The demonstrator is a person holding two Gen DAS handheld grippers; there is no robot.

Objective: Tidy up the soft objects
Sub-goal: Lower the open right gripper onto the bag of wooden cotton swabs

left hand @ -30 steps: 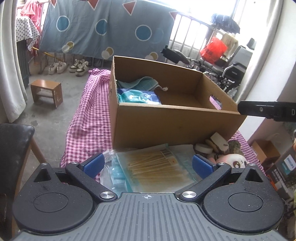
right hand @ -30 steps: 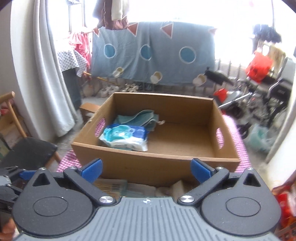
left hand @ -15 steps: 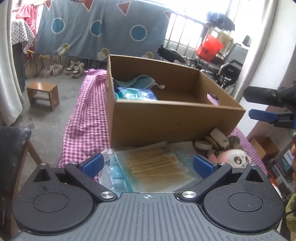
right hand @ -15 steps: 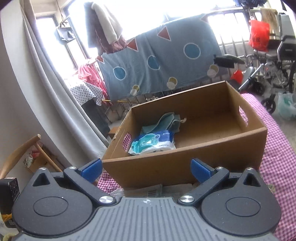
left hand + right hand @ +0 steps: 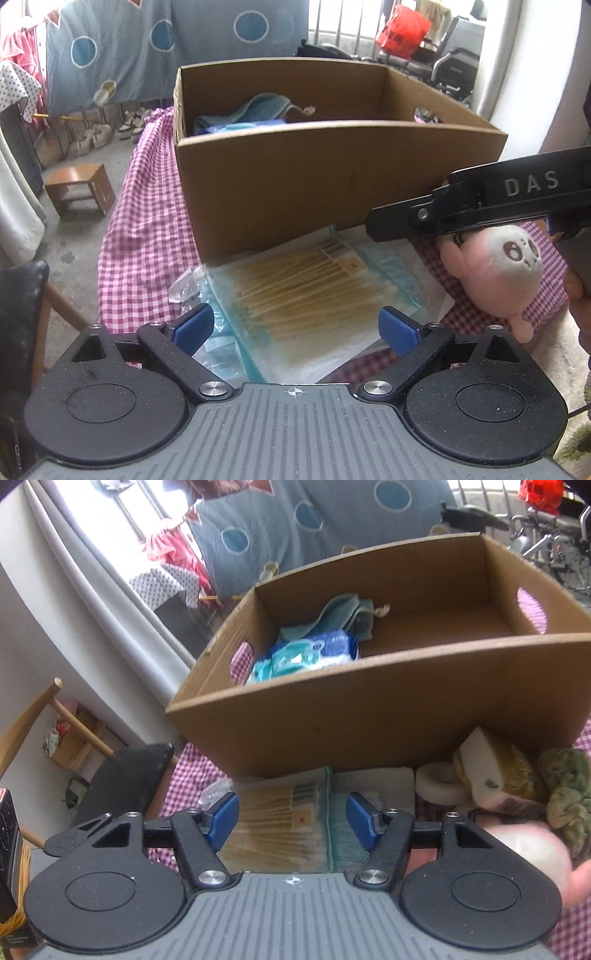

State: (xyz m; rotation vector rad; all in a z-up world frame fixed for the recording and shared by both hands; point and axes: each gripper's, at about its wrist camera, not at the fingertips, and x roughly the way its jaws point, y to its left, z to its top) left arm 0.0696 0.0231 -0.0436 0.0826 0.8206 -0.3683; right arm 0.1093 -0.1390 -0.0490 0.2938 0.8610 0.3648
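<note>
A cardboard box (image 5: 332,177) stands on the checked tablecloth (image 5: 147,243) and holds a teal cloth (image 5: 255,107) and a blue tissue pack (image 5: 310,655). In front of it lies a clear bag of wooden sticks (image 5: 306,291). A pink plush toy (image 5: 495,269) lies to its right, with a sponge (image 5: 495,764), a white ring (image 5: 439,782) and a green cloth (image 5: 569,790) nearby. My left gripper (image 5: 295,326) is open above the stick bag. My right gripper (image 5: 293,821) is open and empty, low over the same bag (image 5: 280,819); it also shows in the left wrist view (image 5: 480,206).
A wooden stool (image 5: 79,190) stands on the floor at the left. A black chair seat (image 5: 122,771) is beside the table. A patterned blue sheet (image 5: 166,44) hangs behind the box, with wheelchairs (image 5: 450,77) at the back right.
Both grippers have dropped and moved closer to the table in front of the box. My right gripper has narrowed its opening and now reaches across over the plush toy.
</note>
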